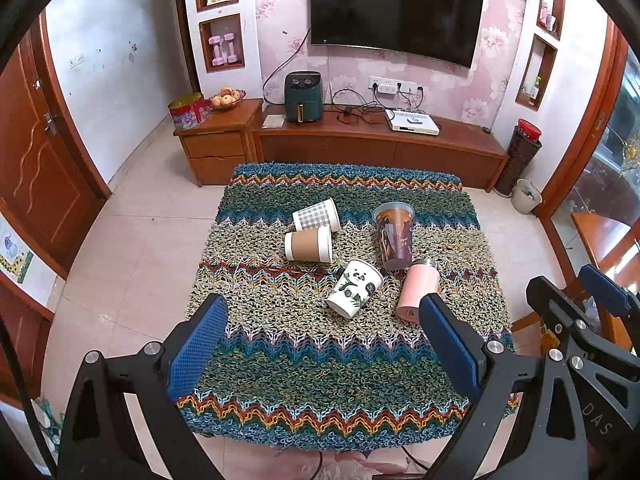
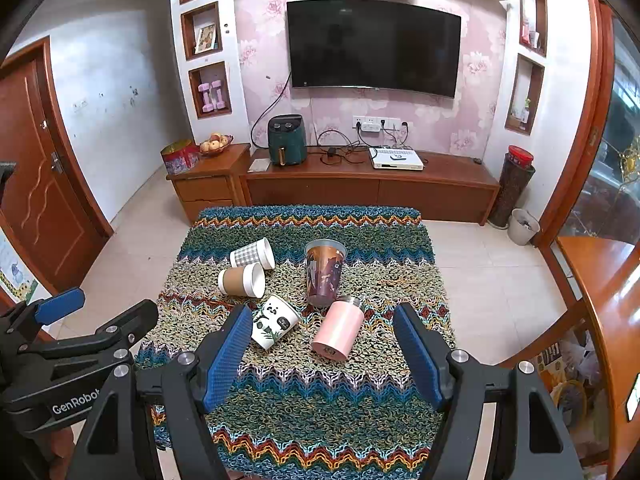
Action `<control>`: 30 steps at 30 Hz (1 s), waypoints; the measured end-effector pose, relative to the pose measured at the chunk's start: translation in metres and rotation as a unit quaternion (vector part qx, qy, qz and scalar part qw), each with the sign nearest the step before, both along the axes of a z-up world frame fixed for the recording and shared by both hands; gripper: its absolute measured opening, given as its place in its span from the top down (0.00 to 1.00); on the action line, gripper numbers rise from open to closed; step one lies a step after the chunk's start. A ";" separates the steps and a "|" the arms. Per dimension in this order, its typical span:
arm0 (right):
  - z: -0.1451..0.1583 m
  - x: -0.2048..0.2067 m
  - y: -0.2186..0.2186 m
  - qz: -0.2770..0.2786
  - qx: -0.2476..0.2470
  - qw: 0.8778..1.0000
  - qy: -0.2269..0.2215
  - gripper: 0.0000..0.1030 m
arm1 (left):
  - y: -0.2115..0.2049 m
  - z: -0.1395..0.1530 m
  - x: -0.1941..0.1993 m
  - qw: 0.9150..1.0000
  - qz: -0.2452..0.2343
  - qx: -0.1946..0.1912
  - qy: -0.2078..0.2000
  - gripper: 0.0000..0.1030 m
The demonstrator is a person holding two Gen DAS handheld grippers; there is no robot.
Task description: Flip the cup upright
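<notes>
Cups: five are sitting on the desk (image 2: 304, 412), which is wearing a zigzag knitted cover; four are lying on their sides, one is standing upright.
Left claw (image 1: 324, 350): hanging above the near desk edge, jaws spread wide, gripping nothing; its right blue pad (image 1: 452, 344) is overlapping the pink bottle's base in the left wrist view.
Right claw (image 2: 320, 354): hovering over the near half of the desk, released and empty; the panda cup and pink bottle are showing between its pads.
Cut off: both claw bodies are running out of the lower frame edge.
Panda cup (image 2: 274, 322): lying tilted, base toward the camera, just beside the pink bottle without clearly touching.
Pink bottle (image 2: 338, 330): lying on its side, its metal neck resting close against the tall cup's foot.
Tall printed cup (image 2: 324, 272): standing upright; contents are hard to make out.
Brown-sleeved cup (image 2: 242, 280): lying on its side, mouth facing right.
Checked cup (image 2: 253, 255): lying just behind it, apparently touching.
Far: a TV (image 2: 374, 46) is hanging above a wooden cabinet (image 2: 368, 190).
</notes>
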State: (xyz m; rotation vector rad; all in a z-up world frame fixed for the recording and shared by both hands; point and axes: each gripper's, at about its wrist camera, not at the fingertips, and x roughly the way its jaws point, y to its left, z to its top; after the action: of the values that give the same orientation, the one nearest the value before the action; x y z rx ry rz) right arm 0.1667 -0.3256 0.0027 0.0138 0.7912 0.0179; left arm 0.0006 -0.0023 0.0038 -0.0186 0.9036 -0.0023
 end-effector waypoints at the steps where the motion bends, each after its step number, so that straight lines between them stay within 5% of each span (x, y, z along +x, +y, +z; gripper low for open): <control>1: 0.000 0.000 0.000 0.000 0.001 1.000 -0.001 0.29 | -0.001 0.000 0.000 1.000 0.000 0.001 -0.001 0.06; 30: 0.002 0.004 -0.001 0.006 0.000 1.000 -0.018 0.29 | 0.002 0.000 0.007 1.000 0.001 0.002 -0.012 0.06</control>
State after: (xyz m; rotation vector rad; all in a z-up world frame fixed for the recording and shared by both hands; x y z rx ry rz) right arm 0.1706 -0.3270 0.0048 0.0085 0.7547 0.0294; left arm 0.0077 -0.0001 0.0039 -0.0162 0.8803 0.0014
